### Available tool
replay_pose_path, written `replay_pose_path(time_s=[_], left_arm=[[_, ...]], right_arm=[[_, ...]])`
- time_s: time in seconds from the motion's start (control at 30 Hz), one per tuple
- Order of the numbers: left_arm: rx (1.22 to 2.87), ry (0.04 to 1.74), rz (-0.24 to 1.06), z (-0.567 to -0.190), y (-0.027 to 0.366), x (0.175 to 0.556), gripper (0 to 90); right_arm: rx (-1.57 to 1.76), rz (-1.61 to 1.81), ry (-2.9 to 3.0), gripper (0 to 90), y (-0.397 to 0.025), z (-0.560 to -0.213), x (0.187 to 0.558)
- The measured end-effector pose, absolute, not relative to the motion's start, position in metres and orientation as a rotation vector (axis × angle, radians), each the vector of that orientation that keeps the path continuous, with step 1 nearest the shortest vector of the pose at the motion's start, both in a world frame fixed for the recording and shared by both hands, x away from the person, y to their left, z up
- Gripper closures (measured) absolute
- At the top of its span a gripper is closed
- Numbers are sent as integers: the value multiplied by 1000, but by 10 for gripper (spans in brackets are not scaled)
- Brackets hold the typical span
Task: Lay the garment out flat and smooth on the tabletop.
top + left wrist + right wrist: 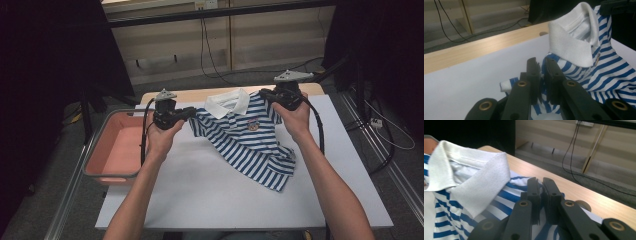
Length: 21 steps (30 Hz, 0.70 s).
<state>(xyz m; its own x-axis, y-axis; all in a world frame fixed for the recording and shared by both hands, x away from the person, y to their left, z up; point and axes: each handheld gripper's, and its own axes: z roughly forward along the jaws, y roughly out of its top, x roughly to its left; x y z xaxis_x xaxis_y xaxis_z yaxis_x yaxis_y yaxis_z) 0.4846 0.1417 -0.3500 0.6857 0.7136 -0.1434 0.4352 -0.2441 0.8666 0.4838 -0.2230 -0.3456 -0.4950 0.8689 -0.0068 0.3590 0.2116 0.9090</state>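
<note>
While both grippers pinch its shoulders (jaws closed), striped shirt hangs

High view: fixed overhead on the person's side, looking forward and down across the white table. Left gripper view: low, very close, looking along its jaws at the striped shirt, wooden table edge behind. Right gripper view: same closeness from the opposite side. All three share the shirt's white collar.
</note>
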Motion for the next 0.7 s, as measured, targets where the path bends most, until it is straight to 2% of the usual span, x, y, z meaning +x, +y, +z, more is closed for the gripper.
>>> replay_pose_path(time_s=[0.23, 0.3, 0.37, 0.4, 0.47, 0.6, 0.7], left_arm=[[1894, 928, 352, -362, 133, 494, 816], [1903, 952, 366, -366, 132, 496, 709], [1915, 963, 380, -370, 131, 497, 580], [1923, 961, 380, -372, 130, 496, 550], [1935, 961, 383, -376, 129, 493, 479], [1938, 968, 367, -385, 130, 485, 369], [1949, 973, 356, -393, 133, 476, 287]], right_arm=[[1156, 1204, 1967, 842, -223, -358, 497], [1167, 1192, 1975, 806, -223, -363, 501], [1189, 1172, 1968, 663, -223, -368, 503], [1198, 1170, 1965, 594, -223, -370, 504], [1204, 1155, 1982, 514, -223, -372, 503], [1224, 1151, 1976, 440, -228, -377, 497], [1235, 1150, 1991, 433, -234, -383, 489]])
